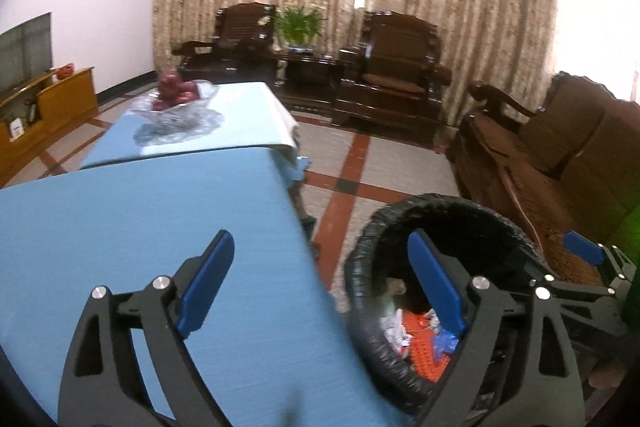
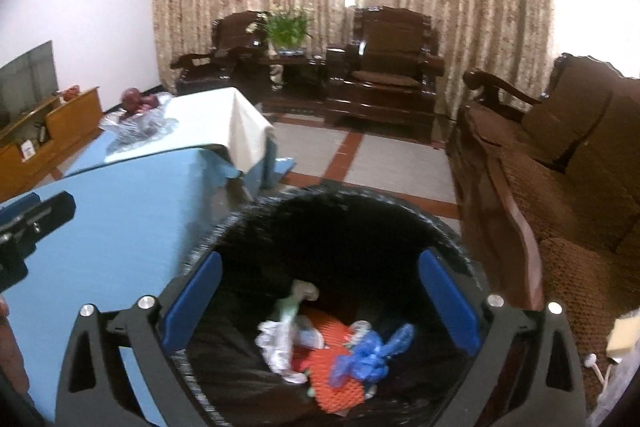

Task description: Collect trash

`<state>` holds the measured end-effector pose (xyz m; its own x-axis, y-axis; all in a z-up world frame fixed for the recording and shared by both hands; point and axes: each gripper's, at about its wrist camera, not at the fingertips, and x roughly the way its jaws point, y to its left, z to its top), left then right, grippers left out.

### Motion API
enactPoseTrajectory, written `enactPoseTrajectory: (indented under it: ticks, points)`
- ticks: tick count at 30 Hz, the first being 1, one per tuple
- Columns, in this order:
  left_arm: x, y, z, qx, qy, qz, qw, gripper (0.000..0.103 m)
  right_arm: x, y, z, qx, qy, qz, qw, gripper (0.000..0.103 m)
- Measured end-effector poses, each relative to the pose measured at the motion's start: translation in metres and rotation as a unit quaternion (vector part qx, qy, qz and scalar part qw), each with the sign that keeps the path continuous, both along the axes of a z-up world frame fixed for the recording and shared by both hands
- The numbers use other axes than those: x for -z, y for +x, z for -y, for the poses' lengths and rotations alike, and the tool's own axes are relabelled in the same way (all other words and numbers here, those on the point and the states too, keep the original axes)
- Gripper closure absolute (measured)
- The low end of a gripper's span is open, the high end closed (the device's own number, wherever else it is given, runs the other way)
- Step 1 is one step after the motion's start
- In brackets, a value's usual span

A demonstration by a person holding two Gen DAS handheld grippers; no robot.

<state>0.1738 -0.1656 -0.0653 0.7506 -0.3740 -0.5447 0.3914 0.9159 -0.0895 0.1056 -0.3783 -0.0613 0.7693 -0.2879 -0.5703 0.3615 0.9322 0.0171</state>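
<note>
A round bin lined with a black bag stands on the floor beside the table; it also shows in the left wrist view. Inside lie an orange foam net, crumpled white paper and a blue plastic scrap. My right gripper is open and empty, right above the bin's mouth. My left gripper is open and empty, straddling the edge of the blue-covered table and the bin's left rim. The right gripper's fingertip shows at the right of the left wrist view.
A glass bowl of red fruit sits on the table's far end. A dark wooden sofa runs along the right. Two armchairs and a potted plant stand by the curtains. A TV cabinet is at left.
</note>
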Motion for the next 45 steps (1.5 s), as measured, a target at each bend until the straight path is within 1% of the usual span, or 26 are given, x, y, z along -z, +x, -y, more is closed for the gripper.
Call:
enactPoseTrajectory:
  ticks: [4,6,11,15,18,22,27,34,39,45]
  points:
    - [-0.010,-0.010,-0.024,-0.024,0.006,-0.002,0.9997,0.012,-0.017,-0.001,-0.019,-0.023,0.014,0.011,1.000,0.006]
    - [-0.014,-0.015,-0.032,-0.028,0.010,-0.002,0.9996,0.011,-0.025,-0.002,-0.027,-0.032,0.019,0.015,0.999,0.006]
    - [-0.025,-0.033,-0.055,-0.047,0.021,0.004,0.9987,0.007,-0.042,-0.009,-0.046,-0.048,0.013,0.022,0.999,0.006]
    - [-0.031,-0.042,-0.071,-0.065,0.025,-0.001,0.9975,0.007,-0.051,-0.014,-0.056,-0.059,0.015,0.020,0.998,0.006]
    - [-0.037,-0.049,-0.079,-0.076,0.028,0.003,0.9967,0.007,-0.056,-0.017,-0.065,-0.068,0.020,0.022,0.997,0.006]
    - [-0.044,-0.057,-0.089,-0.087,0.028,0.007,0.9958,0.007,-0.063,-0.021,-0.079,-0.077,0.009,0.027,0.997,0.006]
    - [-0.050,-0.061,-0.098,-0.095,0.022,0.008,0.9952,0.007,-0.068,-0.024,-0.090,-0.085,-0.009,0.027,0.996,0.006]
    - [-0.058,-0.066,-0.103,-0.100,0.022,0.017,0.9946,0.007,-0.073,-0.028,-0.095,-0.088,-0.010,0.031,0.996,0.006]
    - [-0.061,-0.071,-0.105,-0.102,0.023,0.026,0.9942,0.007,-0.079,-0.032,-0.097,-0.092,0.001,0.038,0.995,0.006]
    - [-0.066,-0.075,-0.105,-0.105,0.023,0.036,0.9936,0.007,-0.082,-0.035,-0.099,-0.099,0.002,0.044,0.994,0.006]
